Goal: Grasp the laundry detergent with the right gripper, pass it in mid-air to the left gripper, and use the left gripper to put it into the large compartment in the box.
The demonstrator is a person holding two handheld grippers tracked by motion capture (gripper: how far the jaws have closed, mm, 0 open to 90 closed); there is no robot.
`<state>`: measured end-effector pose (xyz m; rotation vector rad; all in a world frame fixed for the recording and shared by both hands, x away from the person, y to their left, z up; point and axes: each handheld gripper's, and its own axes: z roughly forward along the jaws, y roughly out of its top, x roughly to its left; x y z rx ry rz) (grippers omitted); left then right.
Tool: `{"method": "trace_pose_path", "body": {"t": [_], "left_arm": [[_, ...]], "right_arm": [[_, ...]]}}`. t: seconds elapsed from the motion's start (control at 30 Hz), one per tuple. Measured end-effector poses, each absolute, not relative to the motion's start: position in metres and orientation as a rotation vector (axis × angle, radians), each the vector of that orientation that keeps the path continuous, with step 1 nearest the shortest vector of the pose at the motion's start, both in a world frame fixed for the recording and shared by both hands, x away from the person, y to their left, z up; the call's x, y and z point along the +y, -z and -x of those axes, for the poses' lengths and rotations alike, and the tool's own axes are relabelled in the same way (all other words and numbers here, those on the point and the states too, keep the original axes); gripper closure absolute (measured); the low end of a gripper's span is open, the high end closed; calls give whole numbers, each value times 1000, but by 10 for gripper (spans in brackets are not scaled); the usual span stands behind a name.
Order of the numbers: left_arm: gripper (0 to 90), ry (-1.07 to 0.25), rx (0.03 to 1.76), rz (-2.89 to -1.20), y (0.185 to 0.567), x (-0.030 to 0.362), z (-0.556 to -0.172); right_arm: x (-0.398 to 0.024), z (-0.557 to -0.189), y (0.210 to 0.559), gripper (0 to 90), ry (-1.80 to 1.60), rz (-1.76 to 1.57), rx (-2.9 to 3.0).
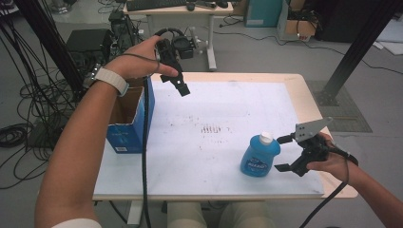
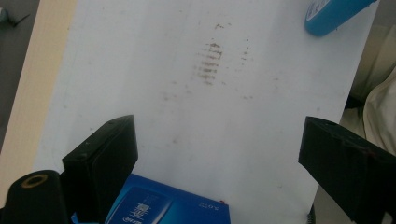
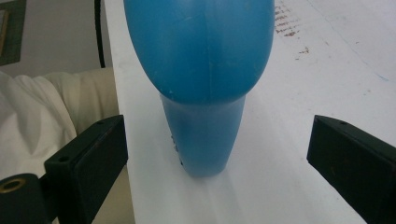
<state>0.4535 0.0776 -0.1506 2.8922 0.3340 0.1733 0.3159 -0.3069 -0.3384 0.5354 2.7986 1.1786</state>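
A blue bottle (image 1: 259, 156) with a white cap stands upright near the front right of the white table (image 1: 228, 95). My right gripper (image 1: 283, 153) is just to its right, open, jaws level and pointing at it. In the right gripper view the bottle (image 3: 205, 70) rises between and ahead of the wide jaws of that gripper (image 3: 217, 128), and neither pad touches it. An open blue cardboard box (image 1: 127, 118) sits at the table's left edge. My left gripper (image 1: 183, 88) hangs above the table beside the box, open and empty (image 2: 219, 135), with the box's edge (image 2: 168, 207) below it.
Brown smudges (image 1: 211, 128) mark the middle of the table sheet. A desk (image 1: 180, 12) stands beyond the far edge. Cables (image 1: 23, 104) cover the floor at left, and a black frame post (image 1: 361, 47) rises at right. The person's lap (image 1: 214, 213) is at the front edge.
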Motion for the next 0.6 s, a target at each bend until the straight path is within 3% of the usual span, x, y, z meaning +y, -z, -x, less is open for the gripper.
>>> {"method": "trace_pose_path", "body": {"t": [0.6], "left_arm": [[121,-173,337,-2894,151,78,-453]], "right_arm": [[-307,-316,338,54,-1177,-529,2799]]}}
